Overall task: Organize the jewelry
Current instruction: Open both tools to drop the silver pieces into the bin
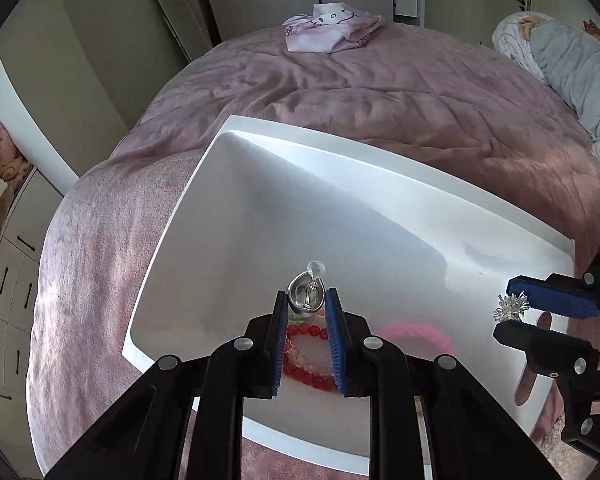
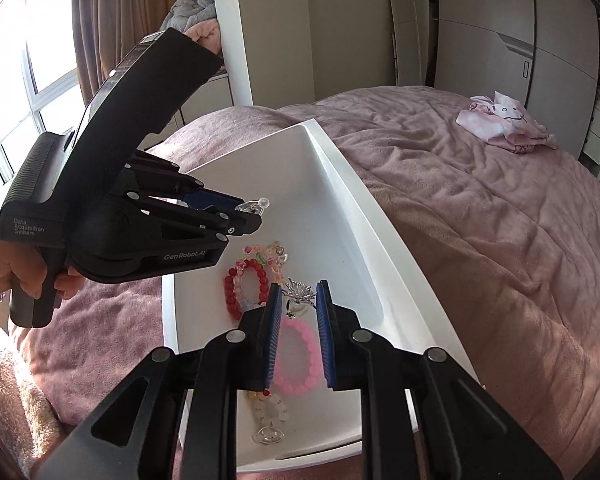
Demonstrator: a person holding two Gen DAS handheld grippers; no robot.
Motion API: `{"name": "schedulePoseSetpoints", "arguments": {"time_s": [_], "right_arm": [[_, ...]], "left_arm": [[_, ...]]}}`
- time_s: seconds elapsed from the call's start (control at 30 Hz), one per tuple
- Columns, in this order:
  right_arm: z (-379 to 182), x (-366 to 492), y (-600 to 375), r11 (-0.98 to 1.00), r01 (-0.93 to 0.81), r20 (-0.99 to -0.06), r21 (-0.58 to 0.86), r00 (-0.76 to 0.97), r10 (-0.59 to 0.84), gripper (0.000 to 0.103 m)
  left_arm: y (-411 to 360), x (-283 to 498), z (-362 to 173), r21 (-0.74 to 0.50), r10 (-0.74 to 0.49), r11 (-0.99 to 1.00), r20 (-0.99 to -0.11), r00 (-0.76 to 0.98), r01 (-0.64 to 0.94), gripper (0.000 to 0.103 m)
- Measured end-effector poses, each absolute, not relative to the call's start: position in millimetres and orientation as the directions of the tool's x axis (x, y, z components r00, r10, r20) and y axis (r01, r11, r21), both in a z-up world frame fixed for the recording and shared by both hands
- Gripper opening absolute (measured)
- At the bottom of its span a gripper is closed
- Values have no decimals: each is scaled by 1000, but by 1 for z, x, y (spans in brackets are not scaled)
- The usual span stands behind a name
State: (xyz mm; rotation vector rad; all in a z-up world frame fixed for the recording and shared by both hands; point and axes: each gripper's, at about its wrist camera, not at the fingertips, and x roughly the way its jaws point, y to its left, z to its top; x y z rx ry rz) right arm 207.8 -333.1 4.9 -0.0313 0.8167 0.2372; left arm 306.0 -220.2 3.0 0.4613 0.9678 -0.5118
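Two earrings held | left gripper [image 1: 306, 300] pinches teardrop earring [image 1: 306, 298], right gripper [image 2: 298, 300] pinches spiky silver earring [image 2: 298, 292] above white tray [image 2: 340, 168] near end | light, rigid, slippery, fragile; grip bodies, not posts

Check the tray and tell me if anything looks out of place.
Nothing stands out. The bracelets lie loosely bunched at one end of the white tray, unsorted; each gripper, left and right, holds a silvery piece.

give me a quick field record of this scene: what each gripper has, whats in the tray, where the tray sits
left gripper: shut on clear teardrop earring
right gripper: shut on spiky silver earring
tray: white, on pink blanket
in tray: red bead bracelet, pink bead bracelet, pale mixed-bead bracelets
far on bed: pink folded cloth
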Motion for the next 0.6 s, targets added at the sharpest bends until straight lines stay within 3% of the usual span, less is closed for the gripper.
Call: {"name": "schedulePoseSetpoints", "arguments": {"time_s": [0.37, 0.47, 0.5, 0.6], "right_arm": [[-13, 219, -329, 973, -226, -757, 36, 630, 174, 19], [-11, 218, -327, 975, -220, -750, 17, 642, 158, 38], [-10, 217, -327, 976, -219, -746, 13, 648, 155, 45], [-6, 216, -328, 977, -214, -735, 14, 660, 155, 48]], "left_arm": [[-225, 316, -27, 133, -194, 802, -864, 465, 582, 27], [-222, 315, -23, 134, -196, 822, -846, 495, 554, 44], [-221, 314, -22, 139, -195, 824, -840, 506, 549, 46], [-217, 311, -14, 153, -197, 833, -816, 543, 532, 50]]}}
